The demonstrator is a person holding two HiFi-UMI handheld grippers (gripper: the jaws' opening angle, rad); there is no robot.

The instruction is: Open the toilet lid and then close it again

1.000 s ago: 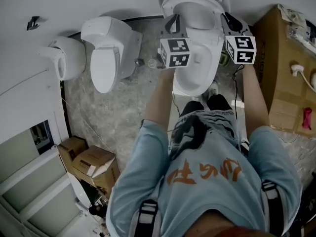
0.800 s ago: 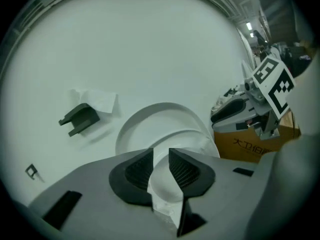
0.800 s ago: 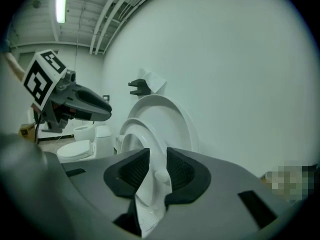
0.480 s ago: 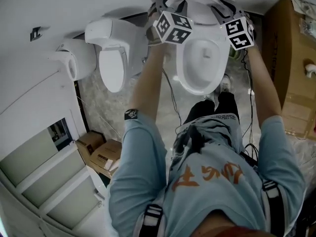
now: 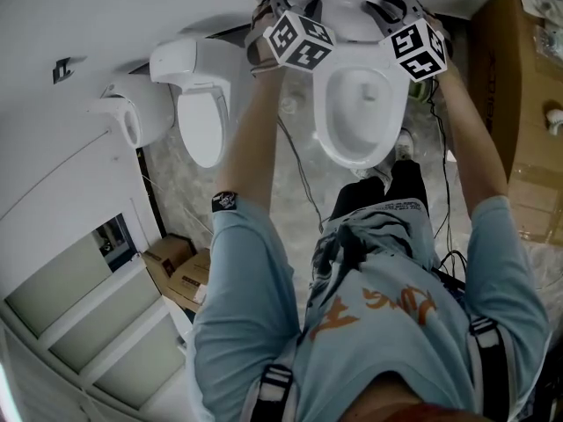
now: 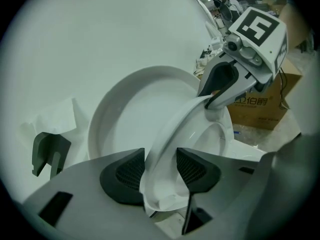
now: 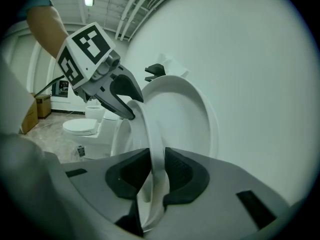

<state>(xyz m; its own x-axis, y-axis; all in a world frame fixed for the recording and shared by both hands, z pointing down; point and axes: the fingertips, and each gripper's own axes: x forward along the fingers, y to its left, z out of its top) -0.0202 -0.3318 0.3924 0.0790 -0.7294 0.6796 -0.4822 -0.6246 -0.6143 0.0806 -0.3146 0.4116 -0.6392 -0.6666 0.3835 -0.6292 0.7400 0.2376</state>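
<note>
Now | left tongs (image 6: 160, 160), just opened, held apart around raised seat ring (image 6: 172, 126) | right tongs (image 7: 157, 170), just closing, clamped on it

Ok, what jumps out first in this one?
At the head view's top, both grippers flank the raised toilet seat, its lid upright behind. The left gripper, jaws just opened, straddles one edge; the right gripper, jaws just closing, pinches the other. A second toilet stands to its left.

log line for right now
step: grasping raised toilet flap | left gripper: just opened, astride its edge | right gripper: just closed on it
</note>
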